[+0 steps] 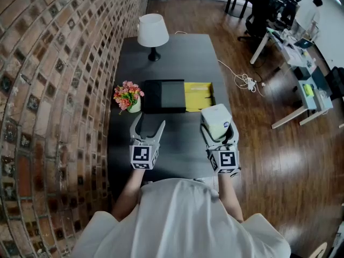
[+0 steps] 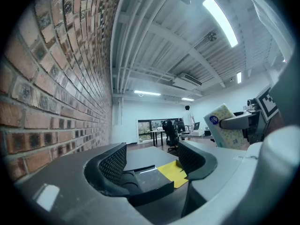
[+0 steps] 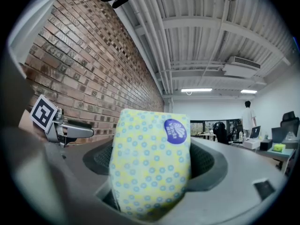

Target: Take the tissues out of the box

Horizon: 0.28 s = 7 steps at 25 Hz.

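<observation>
Head view: my left gripper [image 1: 149, 124] hangs empty with its jaws apart, over the tabletop's [image 1: 183, 152] near edge. My right gripper [image 1: 219, 134] clamps the tissue pack [image 1: 216, 120] by the right edge. The box [image 1: 163, 95] sits mid-tabletop, beyond both.
Left gripper view: jaws apart with nothing between them. The box [image 2: 149, 177] is ahead and the pack [image 2: 228, 126] is raised at right.
Right gripper view: both jaws press the upright pack [image 3: 151, 161], which is out of the box.

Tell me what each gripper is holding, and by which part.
The right gripper holds the tissue pack, with its jaws pressed on the pack's two opposite sides. The left gripper holds nothing; its jaws stand apart.
</observation>
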{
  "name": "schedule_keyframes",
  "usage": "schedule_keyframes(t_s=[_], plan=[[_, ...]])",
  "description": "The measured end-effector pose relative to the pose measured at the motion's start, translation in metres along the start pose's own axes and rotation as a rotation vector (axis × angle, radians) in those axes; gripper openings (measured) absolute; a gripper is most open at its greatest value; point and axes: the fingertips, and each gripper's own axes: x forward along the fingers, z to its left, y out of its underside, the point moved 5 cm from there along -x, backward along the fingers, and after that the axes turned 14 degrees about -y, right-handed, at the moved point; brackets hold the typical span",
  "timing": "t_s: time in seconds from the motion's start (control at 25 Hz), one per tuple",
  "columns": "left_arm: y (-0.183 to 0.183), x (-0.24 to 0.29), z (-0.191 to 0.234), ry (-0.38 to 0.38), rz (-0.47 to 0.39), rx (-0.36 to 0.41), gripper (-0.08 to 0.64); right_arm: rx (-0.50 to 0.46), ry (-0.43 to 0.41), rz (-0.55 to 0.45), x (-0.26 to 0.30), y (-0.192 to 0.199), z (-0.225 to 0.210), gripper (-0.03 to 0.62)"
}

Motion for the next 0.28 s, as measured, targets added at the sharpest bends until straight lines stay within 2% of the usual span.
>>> schedule_keyframes(t_s=[0.28], plan=[[0.0035, -0.0046, -0.0035, 0.005, -0.002, 0.003, 0.330, -0.003, 0.010, 0.007, -0.0071, 0.0016, 0.0014, 0.442]])
